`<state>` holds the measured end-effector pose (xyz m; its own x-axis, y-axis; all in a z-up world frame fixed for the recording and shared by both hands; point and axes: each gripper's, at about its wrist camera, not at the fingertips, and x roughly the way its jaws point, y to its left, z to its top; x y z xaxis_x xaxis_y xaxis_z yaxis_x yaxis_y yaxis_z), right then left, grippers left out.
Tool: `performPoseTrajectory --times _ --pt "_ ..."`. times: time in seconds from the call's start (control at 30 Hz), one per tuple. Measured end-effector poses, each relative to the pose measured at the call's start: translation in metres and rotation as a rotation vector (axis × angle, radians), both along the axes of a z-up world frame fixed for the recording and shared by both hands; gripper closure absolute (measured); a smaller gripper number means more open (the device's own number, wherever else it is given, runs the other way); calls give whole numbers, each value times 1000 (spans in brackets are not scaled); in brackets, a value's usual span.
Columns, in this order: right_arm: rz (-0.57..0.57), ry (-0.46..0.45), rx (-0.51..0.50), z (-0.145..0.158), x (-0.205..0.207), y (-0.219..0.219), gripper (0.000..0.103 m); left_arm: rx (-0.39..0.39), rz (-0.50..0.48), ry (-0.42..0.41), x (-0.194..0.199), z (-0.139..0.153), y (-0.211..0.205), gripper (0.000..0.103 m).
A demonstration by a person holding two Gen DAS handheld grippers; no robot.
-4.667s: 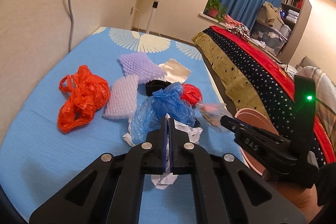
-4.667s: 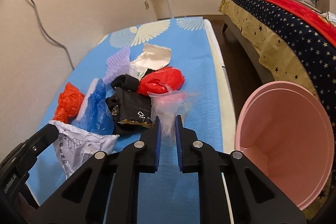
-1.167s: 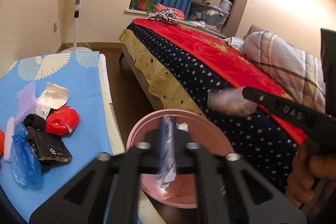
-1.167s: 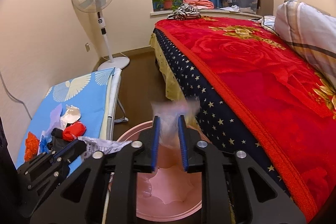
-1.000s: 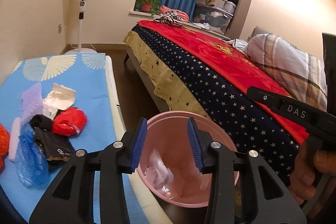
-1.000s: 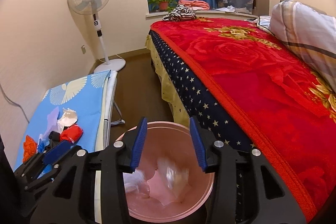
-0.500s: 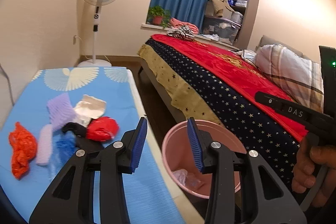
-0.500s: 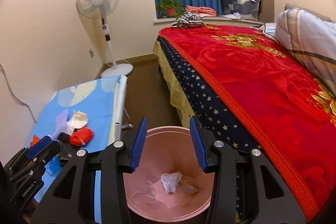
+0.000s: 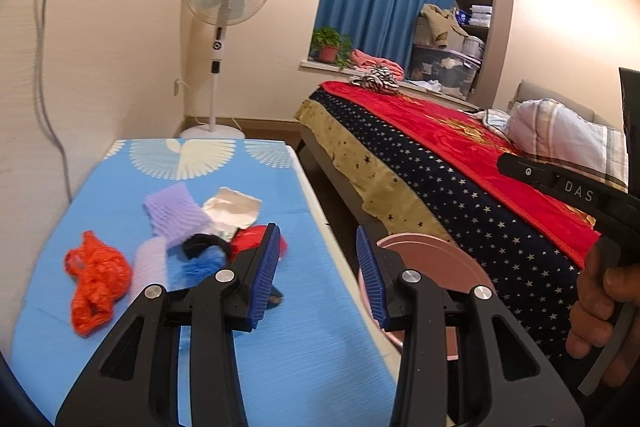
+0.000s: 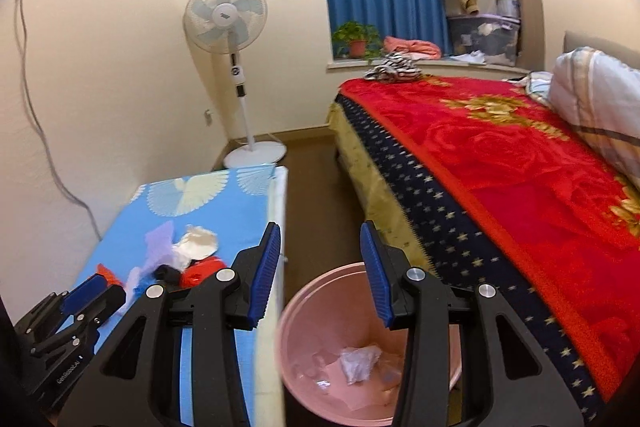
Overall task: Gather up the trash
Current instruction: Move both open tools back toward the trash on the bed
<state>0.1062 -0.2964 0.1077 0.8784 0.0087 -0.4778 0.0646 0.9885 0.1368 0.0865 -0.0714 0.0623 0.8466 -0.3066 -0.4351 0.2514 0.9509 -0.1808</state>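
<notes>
My left gripper is open and empty, above the blue mat's right edge. On the mat lie an orange bag, purple foam net, white wrapper, red bag, blue bag and a black piece. The pink bin stands on the floor beside the mat. My right gripper is open and empty above the bin. Crumpled white paper and clear plastic lie inside it.
A bed with a red and starred blanket runs along the right, close to the bin. A standing fan is in the far corner, and a cable hangs on the left wall. A hand holds the right gripper's handle.
Both grippers opened and dropped the paper and the clear plastic into the bin. Since then both have risen and drawn back, and the left view has swung toward the mat.
</notes>
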Motion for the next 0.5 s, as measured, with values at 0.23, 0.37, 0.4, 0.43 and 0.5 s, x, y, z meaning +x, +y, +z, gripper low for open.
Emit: performPoseTrajectory --times 0.23,0.37,0.4,0.43,0.5 --pt "30 -12 -13 -1 4 23 61 2 46 -9 -7 2 21 64" --pt "62 -10 -13 -7 7 35 61 12 66 -11 -10 -2 30 64" --pt "69 -1 -6 -9 9 38 61 22 77 -13 -11 -4 31 64" --pt "76 4 5 -10 10 40 61 31 86 -12 -11 -7 33 64" --pt "99 4 14 -12 14 46 61 37 105 -7 -10 -11 36 65"
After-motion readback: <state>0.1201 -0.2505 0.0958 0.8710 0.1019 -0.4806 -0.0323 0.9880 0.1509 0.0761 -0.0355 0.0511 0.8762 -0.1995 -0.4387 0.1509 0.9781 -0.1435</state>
